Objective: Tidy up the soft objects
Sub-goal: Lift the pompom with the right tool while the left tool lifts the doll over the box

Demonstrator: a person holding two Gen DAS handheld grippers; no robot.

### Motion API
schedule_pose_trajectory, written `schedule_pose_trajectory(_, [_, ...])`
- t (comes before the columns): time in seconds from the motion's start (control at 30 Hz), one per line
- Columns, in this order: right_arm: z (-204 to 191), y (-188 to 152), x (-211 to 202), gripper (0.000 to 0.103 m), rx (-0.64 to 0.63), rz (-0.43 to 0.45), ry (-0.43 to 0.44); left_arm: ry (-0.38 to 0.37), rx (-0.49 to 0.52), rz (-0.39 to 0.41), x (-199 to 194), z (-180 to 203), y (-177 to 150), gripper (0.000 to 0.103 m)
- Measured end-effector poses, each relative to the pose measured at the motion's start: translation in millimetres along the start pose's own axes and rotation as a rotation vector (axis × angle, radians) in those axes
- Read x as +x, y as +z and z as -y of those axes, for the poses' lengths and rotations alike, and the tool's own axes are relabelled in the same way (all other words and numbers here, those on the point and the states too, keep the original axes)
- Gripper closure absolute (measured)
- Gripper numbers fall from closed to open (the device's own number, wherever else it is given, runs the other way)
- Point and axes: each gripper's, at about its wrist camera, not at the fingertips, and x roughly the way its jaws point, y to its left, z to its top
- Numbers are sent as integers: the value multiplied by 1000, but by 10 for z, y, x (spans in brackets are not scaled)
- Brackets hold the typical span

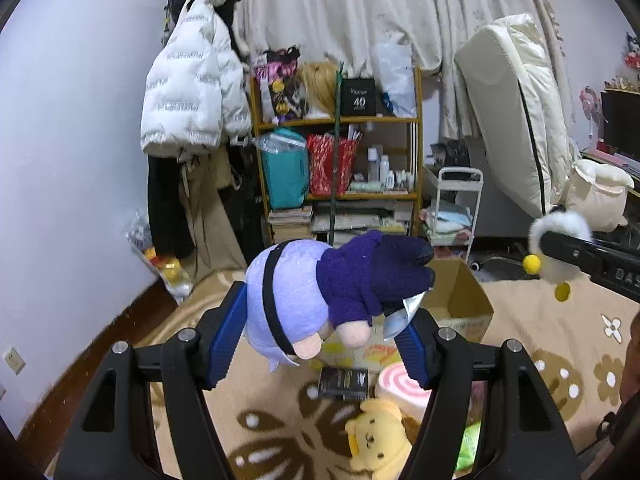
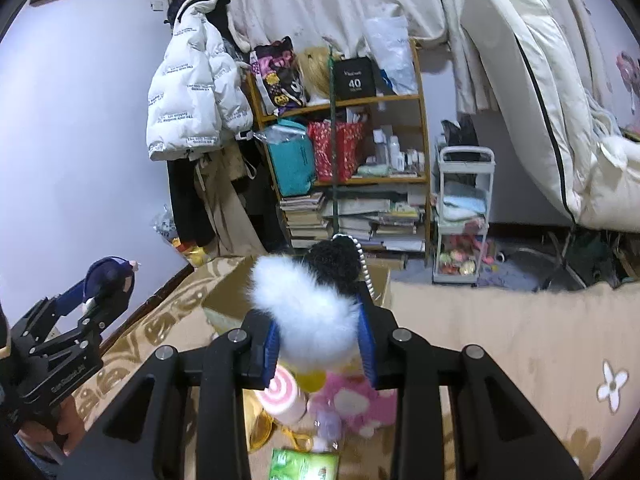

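Note:
My left gripper (image 1: 320, 320) is shut on a purple plush doll (image 1: 320, 292) with lilac hair and dark violet clothes, held above the rug; it also shows in the right wrist view (image 2: 110, 280). My right gripper (image 2: 320, 336) is shut on a fluffy white and black plush (image 2: 312, 308) with yellow pompoms, also seen in the left wrist view (image 1: 560, 248). An open cardboard box (image 1: 460, 300) stands on the rug just beyond both grippers. On the rug below lie a yellow bear plush (image 1: 376, 440), a pink swirl roll plush (image 1: 400, 388) and a pink plush (image 2: 356, 400).
A wooden shelf (image 1: 340, 120) with bags and books stands at the back, with a white jacket (image 1: 192, 92) hanging to its left. A white cart (image 2: 460, 220) and a leaning mattress (image 1: 520, 112) are on the right. A green packet (image 2: 304, 464) lies on the patterned rug (image 1: 540, 340).

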Motion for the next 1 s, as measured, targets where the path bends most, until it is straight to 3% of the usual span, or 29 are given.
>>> schedule_pose_trajectory(0.17, [-46, 157, 108, 68, -34, 17, 8, 5, 11, 48, 38, 1, 173, 35])
schedule_pose_trajectory(0.5, [-46, 337, 407, 67, -61, 38, -5, -67, -34, 54, 449, 52, 400, 34])
schedule_pose_trajectory(1.0, [123, 114, 936, 66, -12, 23, 1, -26, 34, -17, 1127, 190, 151, 34])
